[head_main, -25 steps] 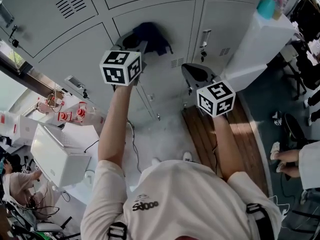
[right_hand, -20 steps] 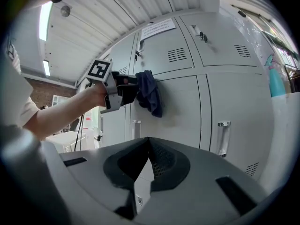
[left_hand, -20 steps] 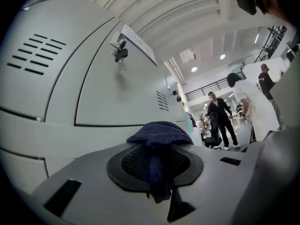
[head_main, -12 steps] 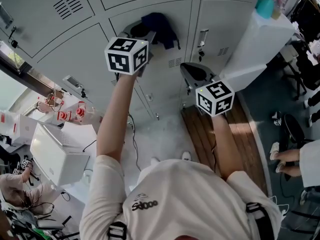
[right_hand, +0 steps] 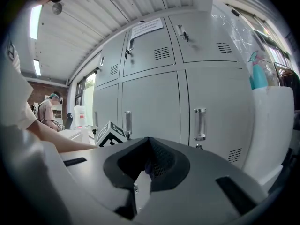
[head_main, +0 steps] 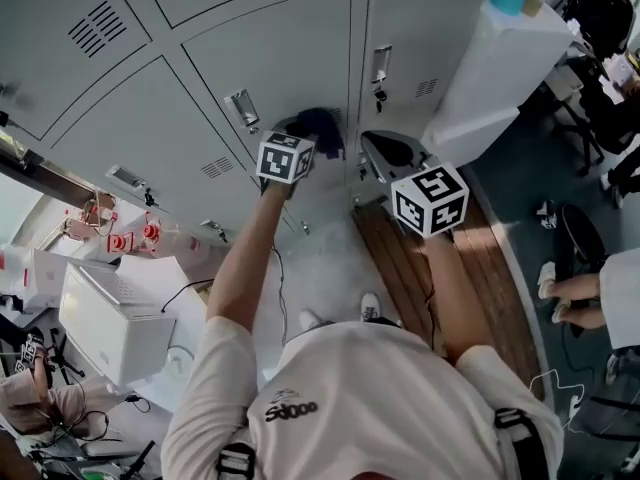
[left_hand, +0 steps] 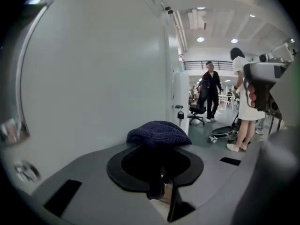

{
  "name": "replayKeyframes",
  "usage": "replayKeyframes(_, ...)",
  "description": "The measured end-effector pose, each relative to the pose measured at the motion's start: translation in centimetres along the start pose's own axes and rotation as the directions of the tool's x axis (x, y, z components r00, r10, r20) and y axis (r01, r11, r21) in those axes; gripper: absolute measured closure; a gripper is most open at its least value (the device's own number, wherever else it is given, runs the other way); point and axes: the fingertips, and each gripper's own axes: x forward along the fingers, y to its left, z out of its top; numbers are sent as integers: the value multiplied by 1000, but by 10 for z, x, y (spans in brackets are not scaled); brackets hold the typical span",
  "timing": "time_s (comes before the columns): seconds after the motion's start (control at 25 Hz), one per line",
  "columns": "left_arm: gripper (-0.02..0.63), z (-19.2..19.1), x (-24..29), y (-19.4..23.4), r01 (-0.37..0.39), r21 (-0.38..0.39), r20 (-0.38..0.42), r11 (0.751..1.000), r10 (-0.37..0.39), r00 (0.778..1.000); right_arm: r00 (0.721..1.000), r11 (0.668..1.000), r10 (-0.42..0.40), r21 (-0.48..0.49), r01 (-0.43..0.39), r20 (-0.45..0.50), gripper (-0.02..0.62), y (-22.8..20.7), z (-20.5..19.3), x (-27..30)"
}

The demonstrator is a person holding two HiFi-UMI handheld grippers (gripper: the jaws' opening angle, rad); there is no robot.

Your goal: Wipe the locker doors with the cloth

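Left gripper (head_main: 298,134) is clenched on the cloth (head_main: 322,125) at centre frame, head view. The cloth bunches past the jaw tips, with the locker door (head_main: 290,53) close on their left. Right gripper (head_main: 386,151) is closed, empty and farther off.

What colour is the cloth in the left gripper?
Dark navy blue, with a knitted-looking texture. The cloth shows best in the left gripper view.
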Motion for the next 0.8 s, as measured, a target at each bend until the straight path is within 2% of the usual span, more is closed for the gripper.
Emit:
replayKeyframes(0.12, 518, -18, 10, 0, 0, -43, -31, 999, -1, 1000, 999, 999, -30, 18, 30, -11, 588, -10, -8, -11)
replayKeyframes(0.24, 518, 5, 7, -3, 24, -31, -3, 999, -24, 1000, 999, 998, -52, 25, 52, -12, 588, -19, -11, -20)
replayKeyframes(0.36, 518, 70, -9, -9, 34, 11, 108, 999, -35, 994, 998, 998, -62, 23, 62, -6, 588, -24, -10, -28)
replayKeyframes(0.52, 518, 188, -55, -9, 22, 79, 314, 997, -46, 948, 997, 997, -77, 18, 77, 11, 588, -30, -3, -36)
replayKeyframes(0.68, 518, 272, -85, -13, 34, 129, 400, 991, -84, 913, 995, 996, -92, 17, 91, 28, 588, -37, 5, -42)
replayKeyframes(0.8, 520, 306, -91, -19, 51, 123, 452, 991, -102, 886, 995, 995, -98, 3, 98, 37, 588, -39, 11, -46)
